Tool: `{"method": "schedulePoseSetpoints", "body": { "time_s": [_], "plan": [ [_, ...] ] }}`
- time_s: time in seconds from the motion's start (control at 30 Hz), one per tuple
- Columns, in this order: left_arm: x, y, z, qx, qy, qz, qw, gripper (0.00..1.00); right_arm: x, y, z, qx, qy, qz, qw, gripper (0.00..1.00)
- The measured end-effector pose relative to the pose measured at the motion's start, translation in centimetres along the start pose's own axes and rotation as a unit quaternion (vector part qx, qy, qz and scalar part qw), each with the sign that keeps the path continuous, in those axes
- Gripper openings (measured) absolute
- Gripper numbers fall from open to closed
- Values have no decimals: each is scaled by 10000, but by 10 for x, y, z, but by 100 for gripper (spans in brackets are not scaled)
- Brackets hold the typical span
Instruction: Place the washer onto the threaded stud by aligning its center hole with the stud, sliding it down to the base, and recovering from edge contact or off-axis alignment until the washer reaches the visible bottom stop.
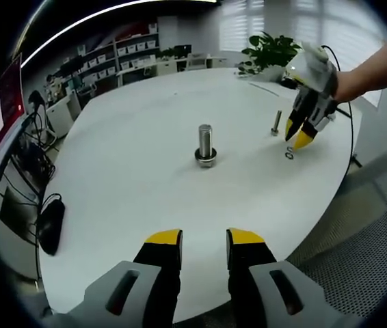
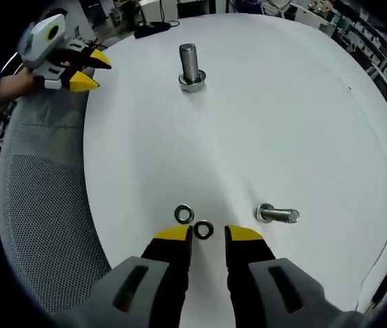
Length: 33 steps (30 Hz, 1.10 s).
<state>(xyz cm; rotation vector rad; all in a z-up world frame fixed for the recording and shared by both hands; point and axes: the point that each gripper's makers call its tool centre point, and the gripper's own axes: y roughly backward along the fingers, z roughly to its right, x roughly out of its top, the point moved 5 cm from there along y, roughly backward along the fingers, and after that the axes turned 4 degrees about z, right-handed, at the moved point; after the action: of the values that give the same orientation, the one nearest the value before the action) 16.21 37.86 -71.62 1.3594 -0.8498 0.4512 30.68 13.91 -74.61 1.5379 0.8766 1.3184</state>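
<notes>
While the right gripper (image 2: 207,236) hovers narrowly open, empty, over two washers (image 2: 193,223), the left gripper (image 1: 204,240), narrow-gapped and empty, faces the stud (image 1: 205,145).

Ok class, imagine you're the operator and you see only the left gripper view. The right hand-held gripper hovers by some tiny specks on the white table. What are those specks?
Observer: The right gripper view shows two separate washers, a far washer and a near washer.
Operator: Has the right hand-held gripper picked one up?
Observer: No. Its jaws are open and the near washer lies flat on the table, just ahead of the gap between them.
Operator: And where is my left hand-held gripper relative to the table?
Observer: It hangs at the table's edge, over a grey mesh surface, off to one side of the threaded stud.
</notes>
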Motion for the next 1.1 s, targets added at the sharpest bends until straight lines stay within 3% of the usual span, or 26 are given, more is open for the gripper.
{"method": "schedulePoseSetpoints", "body": {
  "time_s": [0.37,0.5,0.7,1.1],
  "plan": [
    [0,0,-1,28,17,14,10000,23,-2,-4,-1,5,189,-184,9997,18],
    [0,0,0,23,6,-2,10000,23,-3,-4,5,-28,501,-197,9985,15],
    [0,0,0,20,15,-2,10000,23,-3,-4,4,26,472,-214,9987,15],
    [0,1,-1,22,23,33,10000,23,-4,-4,0,163,1162,-450,9921,18]
  ]
}}
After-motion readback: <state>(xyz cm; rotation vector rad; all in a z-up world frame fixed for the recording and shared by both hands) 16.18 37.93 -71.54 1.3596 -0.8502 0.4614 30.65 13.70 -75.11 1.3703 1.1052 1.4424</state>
